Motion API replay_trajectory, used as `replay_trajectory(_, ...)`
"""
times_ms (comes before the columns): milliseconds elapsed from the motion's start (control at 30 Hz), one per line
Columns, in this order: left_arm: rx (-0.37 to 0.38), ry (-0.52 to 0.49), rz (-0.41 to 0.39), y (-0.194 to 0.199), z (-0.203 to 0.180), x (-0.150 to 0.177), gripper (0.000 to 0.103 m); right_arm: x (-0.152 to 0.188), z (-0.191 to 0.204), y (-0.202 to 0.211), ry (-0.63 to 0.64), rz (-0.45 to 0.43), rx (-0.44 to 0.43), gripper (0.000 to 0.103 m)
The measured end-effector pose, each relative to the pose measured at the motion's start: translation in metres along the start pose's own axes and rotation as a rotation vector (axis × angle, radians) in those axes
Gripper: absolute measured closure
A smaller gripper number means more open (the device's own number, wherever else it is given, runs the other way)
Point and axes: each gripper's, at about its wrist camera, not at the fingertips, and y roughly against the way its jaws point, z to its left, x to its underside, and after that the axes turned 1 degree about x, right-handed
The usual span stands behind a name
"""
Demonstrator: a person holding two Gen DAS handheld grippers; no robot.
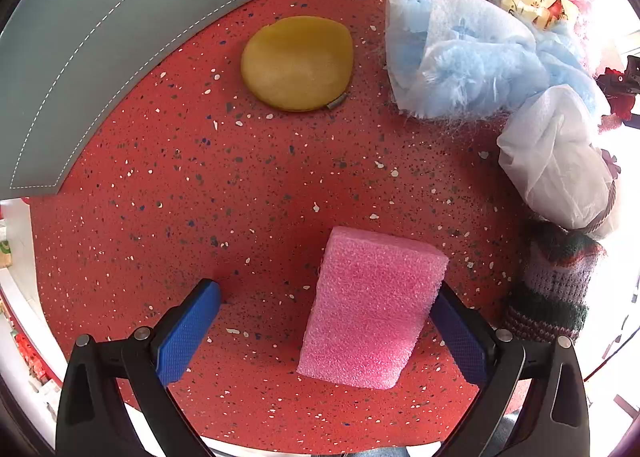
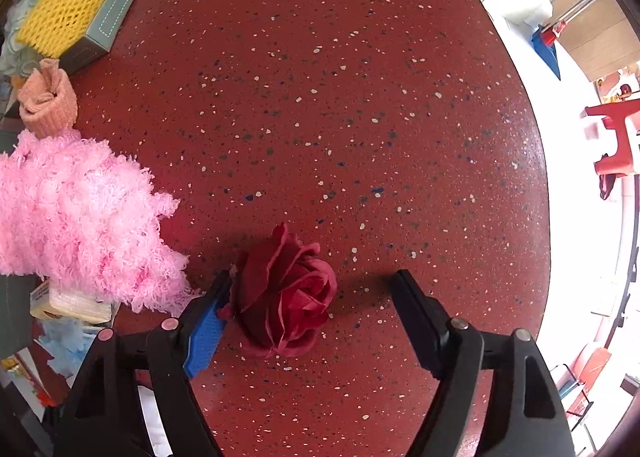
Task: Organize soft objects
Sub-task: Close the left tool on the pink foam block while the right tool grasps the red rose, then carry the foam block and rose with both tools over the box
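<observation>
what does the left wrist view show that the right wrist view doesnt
Only the left wrist view: the pink sponge between the left gripper fingers, the yellow round pad and a knitted sock.
Only the right wrist view: the red rose between the right gripper fingers, and yellow foam netting.
Both: the red speckled table, the pink fluffy cloth and the blue fluffy cloth.

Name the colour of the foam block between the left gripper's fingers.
Pink; the foam block shows best in the left wrist view.
</observation>
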Motion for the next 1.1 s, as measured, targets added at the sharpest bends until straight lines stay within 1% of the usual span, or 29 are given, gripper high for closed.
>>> replay_trajectory(67,0.0,0.002,0.003,-0.002,-0.001,-0.002,0.0,0.002,0.009,-0.001,0.01,-0.001,0.006,0.029)
replay_trajectory(133,-0.002,-0.001,0.003,-0.001,-0.002,-0.003,0.0,0.004,0.009,0.001,0.009,-0.004,0.014,0.038)
replay_trajectory(167,-0.003,-0.002,0.0,-0.001,-0.002,-0.003,0.0,0.005,0.009,0.001,0.008,-0.005,0.016,0.04)
replay_trajectory(267,-0.016,-0.017,-0.006,0.001,-0.004,-0.002,0.0,0.006,0.004,0.004,0.005,-0.005,0.007,0.058)
replay_trajectory(300,-0.023,-0.024,-0.009,0.003,-0.005,-0.002,0.0,0.006,0.002,0.005,0.004,-0.003,0.002,0.062)
replay_trajectory(333,-0.038,-0.044,-0.015,0.004,-0.008,-0.002,0.0,0.008,0.0,0.005,0.001,0.003,-0.007,0.063)
replay_trajectory(400,-0.052,-0.075,-0.025,0.007,-0.013,-0.002,0.006,0.019,-0.004,0.006,-0.001,0.009,-0.014,0.065)
replay_trajectory(433,-0.046,-0.085,-0.026,0.008,-0.015,-0.001,0.014,0.023,-0.004,0.007,0.001,0.011,-0.016,0.065)
replay_trajectory(467,-0.025,-0.091,-0.026,0.01,-0.016,0.0,0.021,0.034,-0.008,0.008,0.002,0.015,-0.02,0.065)
replay_trajectory(500,0.0,-0.091,-0.024,0.011,-0.016,0.001,0.023,0.039,-0.008,0.008,0.002,0.021,-0.025,0.065)
replay_trajectory(567,-0.001,-0.097,-0.018,0.014,-0.018,0.005,0.032,0.056,-0.009,0.008,0.002,0.032,-0.032,0.065)
replay_trajectory(600,0.0,-0.102,-0.016,0.015,-0.018,0.007,0.035,0.057,-0.008,0.01,0.004,0.039,-0.038,0.065)
replay_trajectory(633,0.0,-0.108,-0.014,0.017,-0.02,0.01,0.04,0.064,-0.007,0.011,0.005,0.045,-0.044,0.065)
replay_trajectory(733,-0.002,-0.137,-0.001,0.019,-0.022,0.017,0.041,0.084,-0.004,0.012,0.015,0.059,-0.053,0.065)
replay_trajectory(833,0.0,-0.156,0.006,0.021,-0.021,0.024,0.053,0.105,-0.004,0.014,0.008,0.073,-0.071,0.065)
replay_trajectory(933,0.003,-0.175,0.02,0.026,-0.02,0.032,0.053,0.126,-0.002,0.019,0.004,0.084,-0.086,0.065)
replay_trajectory(1100,0.01,-0.198,0.003,0.04,-0.012,0.046,0.053,0.162,0.006,0.028,0.021,0.095,-0.086,0.065)
